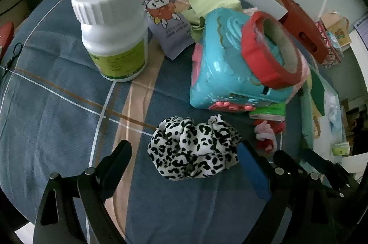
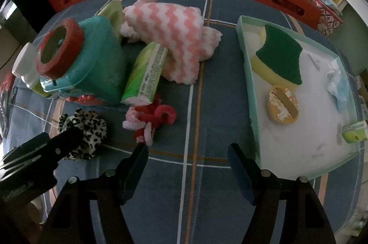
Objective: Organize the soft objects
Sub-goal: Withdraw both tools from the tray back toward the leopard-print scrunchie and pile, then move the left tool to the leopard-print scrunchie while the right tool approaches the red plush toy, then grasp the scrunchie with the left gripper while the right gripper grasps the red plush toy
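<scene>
A leopard-print scrunchie lies on the blue checked tablecloth between the spread fingers of my left gripper, which is open; its blue pad touches the scrunchie's right side. In the right wrist view the same scrunchie is partly hidden by the left gripper's fingers. My right gripper hangs open over bare cloth, holding nothing. Just ahead of it to the left lies a pink and red scrunchie. A pink zigzag cloth lies further back. A green tray holds a green-topped sponge.
A teal toy with a red tape roll on top, a green tissue pack, a white bottle, a purple pouch and a yellow-green cloth crowd the table. The tray also holds a round yellow pad.
</scene>
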`<state>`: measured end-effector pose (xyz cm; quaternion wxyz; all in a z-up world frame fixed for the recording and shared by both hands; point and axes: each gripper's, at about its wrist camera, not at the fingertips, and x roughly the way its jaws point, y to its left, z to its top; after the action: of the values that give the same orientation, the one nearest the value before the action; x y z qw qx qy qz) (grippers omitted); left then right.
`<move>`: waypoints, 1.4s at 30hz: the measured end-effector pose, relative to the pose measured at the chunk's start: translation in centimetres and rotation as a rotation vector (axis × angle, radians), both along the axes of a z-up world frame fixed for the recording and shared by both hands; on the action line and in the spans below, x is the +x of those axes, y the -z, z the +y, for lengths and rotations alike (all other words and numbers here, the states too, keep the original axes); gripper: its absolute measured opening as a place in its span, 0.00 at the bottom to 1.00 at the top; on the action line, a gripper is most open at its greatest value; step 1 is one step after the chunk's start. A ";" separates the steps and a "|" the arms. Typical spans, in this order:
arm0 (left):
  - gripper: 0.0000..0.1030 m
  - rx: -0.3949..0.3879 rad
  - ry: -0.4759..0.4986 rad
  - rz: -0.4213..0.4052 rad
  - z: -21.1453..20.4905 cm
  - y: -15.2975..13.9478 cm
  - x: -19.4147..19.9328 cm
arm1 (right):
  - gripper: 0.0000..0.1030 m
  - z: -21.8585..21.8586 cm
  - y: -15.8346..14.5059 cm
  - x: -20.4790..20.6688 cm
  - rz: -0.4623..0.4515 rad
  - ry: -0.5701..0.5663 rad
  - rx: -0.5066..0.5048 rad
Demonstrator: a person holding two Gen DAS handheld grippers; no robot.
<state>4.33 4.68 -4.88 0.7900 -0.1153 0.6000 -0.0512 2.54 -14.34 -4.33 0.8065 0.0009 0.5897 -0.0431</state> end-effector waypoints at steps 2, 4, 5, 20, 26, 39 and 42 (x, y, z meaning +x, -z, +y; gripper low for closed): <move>0.90 0.002 0.003 0.013 -0.2 0.4 0.4 | 0.73 -0.3 -0.2 0.1 0.003 0.003 -0.003; 0.90 0.006 0.009 0.020 -0.5 0.7 0.6 | 0.73 -0.6 -0.1 0.2 0.006 0.005 -0.007; 0.90 0.010 0.015 0.024 -0.8 0.9 1.0 | 0.73 -0.7 -0.1 0.2 0.007 0.005 -0.009; 0.89 0.052 0.066 0.033 -2.9 1.8 2.6 | 0.73 -0.3 0.8 0.1 0.030 -0.002 -0.048; 0.71 0.036 0.092 0.020 -3.9 1.6 2.6 | 0.73 -0.2 1.0 0.1 0.033 -0.001 -0.055; 0.52 -0.048 0.076 -0.009 -2.7 0.7 2.9 | 0.73 0.9 2.2 0.6 0.030 -0.025 -0.070; 0.51 -0.049 0.052 -0.013 -1.8 0.6 2.7 | 0.73 1.4 2.5 0.7 0.020 -0.037 -0.072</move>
<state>7.00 2.84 -5.49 0.7892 -0.1186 0.5962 -0.0872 3.25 -12.99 -6.84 0.8006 -0.0396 0.5958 -0.0492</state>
